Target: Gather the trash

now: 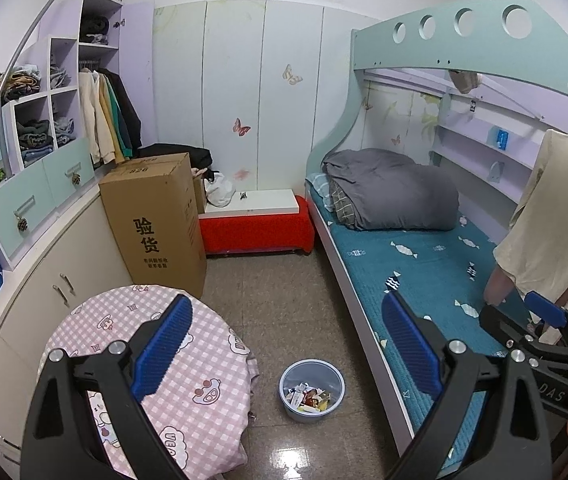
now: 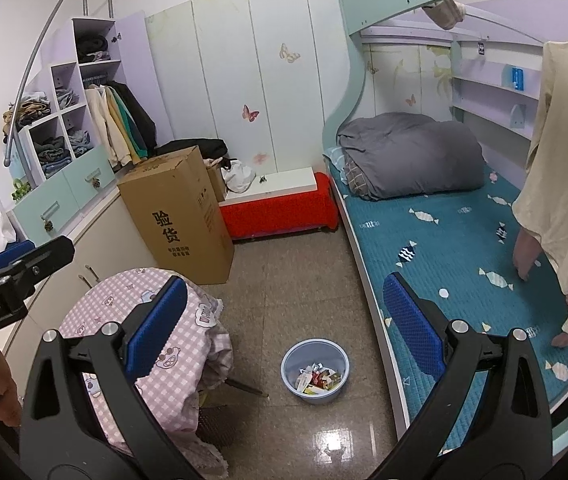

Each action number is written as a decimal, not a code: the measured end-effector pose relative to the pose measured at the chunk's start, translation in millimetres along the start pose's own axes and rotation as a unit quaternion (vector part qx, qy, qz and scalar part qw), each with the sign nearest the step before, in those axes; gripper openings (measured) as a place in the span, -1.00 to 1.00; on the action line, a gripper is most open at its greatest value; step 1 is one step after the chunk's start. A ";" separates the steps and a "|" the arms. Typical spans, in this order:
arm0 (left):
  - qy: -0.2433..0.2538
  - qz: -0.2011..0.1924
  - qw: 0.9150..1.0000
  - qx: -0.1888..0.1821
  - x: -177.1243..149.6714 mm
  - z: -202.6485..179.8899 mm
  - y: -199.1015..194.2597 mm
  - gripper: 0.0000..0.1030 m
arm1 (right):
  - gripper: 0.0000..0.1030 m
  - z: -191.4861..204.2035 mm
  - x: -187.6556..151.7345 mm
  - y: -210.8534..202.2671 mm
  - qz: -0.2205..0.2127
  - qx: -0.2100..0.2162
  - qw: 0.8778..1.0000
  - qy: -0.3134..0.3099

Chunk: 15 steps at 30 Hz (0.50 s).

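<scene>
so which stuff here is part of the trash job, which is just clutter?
Job: blue bin on the floor, wrappers inside it, left gripper and right gripper, both open, empty.
Clutter: cardboard box, checked cloth, grey duvet, hanging shirt.

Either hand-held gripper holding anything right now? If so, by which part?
Nothing held. The left hand-held gripper and right hand-held gripper are both open and empty, above the floor near the blue trash bin.

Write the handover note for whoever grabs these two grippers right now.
Left gripper: open, empty. Right gripper: open, empty.
Blue bin stands on the floor between the pink-checked table and the bed; it already holds wrappers and small packets.
No loose trash shows on the floor, tabletop or bed cover.
Left: check spots hidden from the cameras.
</scene>
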<state>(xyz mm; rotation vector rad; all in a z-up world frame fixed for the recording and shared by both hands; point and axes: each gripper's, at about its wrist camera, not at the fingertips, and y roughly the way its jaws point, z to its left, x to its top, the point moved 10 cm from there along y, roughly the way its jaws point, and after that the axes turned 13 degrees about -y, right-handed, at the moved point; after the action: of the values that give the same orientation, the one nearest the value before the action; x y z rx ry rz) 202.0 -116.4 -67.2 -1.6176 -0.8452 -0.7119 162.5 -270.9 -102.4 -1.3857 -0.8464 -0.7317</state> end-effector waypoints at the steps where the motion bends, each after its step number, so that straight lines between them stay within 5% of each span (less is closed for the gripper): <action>1: 0.000 0.001 1.000 0.001 0.3 -0.6 2.6 0.82 | 0.87 -0.3 0.0 2.0 0.001 0.000 1.000 0.001; 15: 0.008 0.029 1.000 0.001 10.2 27.0 53.0 0.82 | 0.87 18.5 4.4 57.9 0.035 -0.008 0.999 0.001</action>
<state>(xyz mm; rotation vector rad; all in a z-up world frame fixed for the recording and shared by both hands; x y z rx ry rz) 252.0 -94.9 -93.3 -1.6255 -0.7842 -0.6819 212.5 -248.5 -129.1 -1.4214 -0.7879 -0.6862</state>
